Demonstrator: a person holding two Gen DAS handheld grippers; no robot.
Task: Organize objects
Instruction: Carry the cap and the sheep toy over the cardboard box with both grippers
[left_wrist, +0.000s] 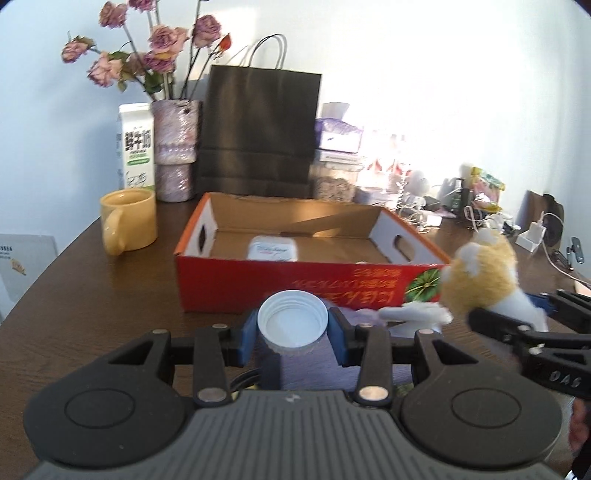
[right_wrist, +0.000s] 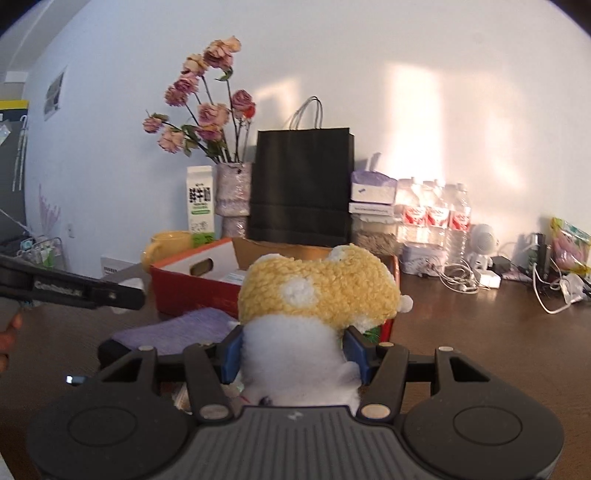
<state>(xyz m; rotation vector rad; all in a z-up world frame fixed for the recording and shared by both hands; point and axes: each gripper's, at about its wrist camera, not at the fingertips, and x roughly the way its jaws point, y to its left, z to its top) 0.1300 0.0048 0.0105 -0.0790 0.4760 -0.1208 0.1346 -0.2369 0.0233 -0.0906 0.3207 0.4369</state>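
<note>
Nearest, the left gripper (left_wrist: 293, 328) had its blue pads closed against a white open-mouthed container (left_wrist: 292, 320), held above the brown table (left_wrist: 110, 295). To its right, the right gripper (right_wrist: 295, 354) was clamped on the white body of a yellow-and-white plush toy (right_wrist: 314, 291). A purple cloth (right_wrist: 184, 328) lay on the table under them. Just beyond stood the red cardboard box (left_wrist: 236, 284), with a small white pack (left_wrist: 272, 249) inside. Farther left sat a yellow mug (left_wrist: 127, 221); a black paper bag (left_wrist: 258, 129) and dried roses (left_wrist: 162, 40) stood against the far wall.
</note>
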